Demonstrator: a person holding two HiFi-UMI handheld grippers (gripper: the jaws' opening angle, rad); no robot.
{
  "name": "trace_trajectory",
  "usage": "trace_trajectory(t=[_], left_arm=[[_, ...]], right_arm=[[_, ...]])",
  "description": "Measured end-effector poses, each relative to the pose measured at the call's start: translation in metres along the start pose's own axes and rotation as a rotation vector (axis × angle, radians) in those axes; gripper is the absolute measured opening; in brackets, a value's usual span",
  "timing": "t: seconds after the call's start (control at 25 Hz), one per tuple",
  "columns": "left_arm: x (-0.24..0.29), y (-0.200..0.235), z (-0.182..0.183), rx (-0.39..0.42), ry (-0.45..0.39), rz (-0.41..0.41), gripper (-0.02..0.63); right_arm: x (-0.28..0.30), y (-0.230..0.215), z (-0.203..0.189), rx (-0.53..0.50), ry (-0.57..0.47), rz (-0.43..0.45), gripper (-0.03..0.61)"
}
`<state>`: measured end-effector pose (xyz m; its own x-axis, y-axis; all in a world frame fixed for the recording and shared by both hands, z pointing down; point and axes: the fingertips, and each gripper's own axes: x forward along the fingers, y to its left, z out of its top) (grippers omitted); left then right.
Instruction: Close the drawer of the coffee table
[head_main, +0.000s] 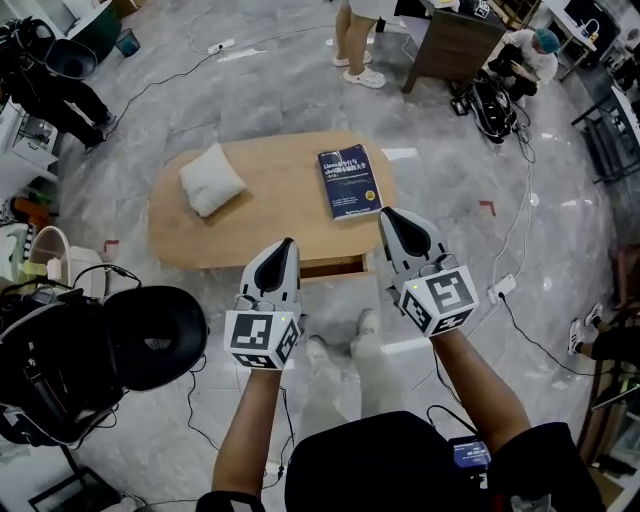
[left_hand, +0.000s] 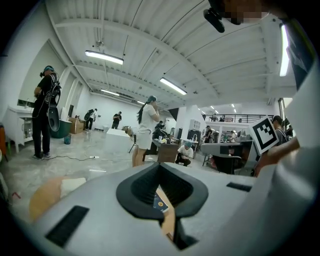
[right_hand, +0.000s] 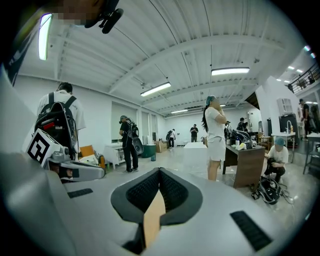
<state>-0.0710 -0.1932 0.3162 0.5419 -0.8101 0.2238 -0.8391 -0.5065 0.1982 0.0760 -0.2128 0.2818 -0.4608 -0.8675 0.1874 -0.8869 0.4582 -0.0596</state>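
A drawer (head_main: 333, 267) is seen just below the centre of the head view, set under the near edge of the coffee table (head_main: 270, 215) and drawn out only slightly. Its inside is in shadow, so no contents can be made out.

The oval wooden top is laid with a blue book (head_main: 348, 182) right of centre and a white pillow (head_main: 211, 179) left of centre, well apart. The table is stood on a grey marbled floor (head_main: 250, 90) crossed by cables. A dark wooden desk (head_main: 455, 45) is placed at the upper right of the frame, with a crouching person (head_main: 530, 55) beside it.

The table's long axis is run left to right across the frame, and the drawer's front is aligned with it, faced toward the bottom of the frame.

The left gripper (head_main: 288, 245) is held at the drawer's left end and the right gripper (head_main: 393, 216) above its right end. Both pairs of jaws are brought together at the tips, with nothing clamped between them.
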Motion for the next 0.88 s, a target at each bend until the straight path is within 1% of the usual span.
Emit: trace_trajectory(t=[0.24,0.48,0.68,0.88], left_arm=[[0.011,0.001,-0.028,-0.02,0.033,0.005,0.001],[0.021,0.012,-0.04,-0.043,0.065,0.015,0.002],[0.027,0.013,-0.057,-0.055,0.084,0.018,0.002],[0.027,0.012,-0.075,-0.066,0.106,0.014,0.002]], right_arm=[[0.006,-0.008,-0.033,0.031,0.053,0.006,0.014],[0.022,-0.013,-0.044,0.035,0.068,0.016,0.014],[0.027,-0.016,-0.068,0.046,0.103,0.023,0.014],[0.03,-0.012,-0.086,0.051,0.105,0.026,0.014]])
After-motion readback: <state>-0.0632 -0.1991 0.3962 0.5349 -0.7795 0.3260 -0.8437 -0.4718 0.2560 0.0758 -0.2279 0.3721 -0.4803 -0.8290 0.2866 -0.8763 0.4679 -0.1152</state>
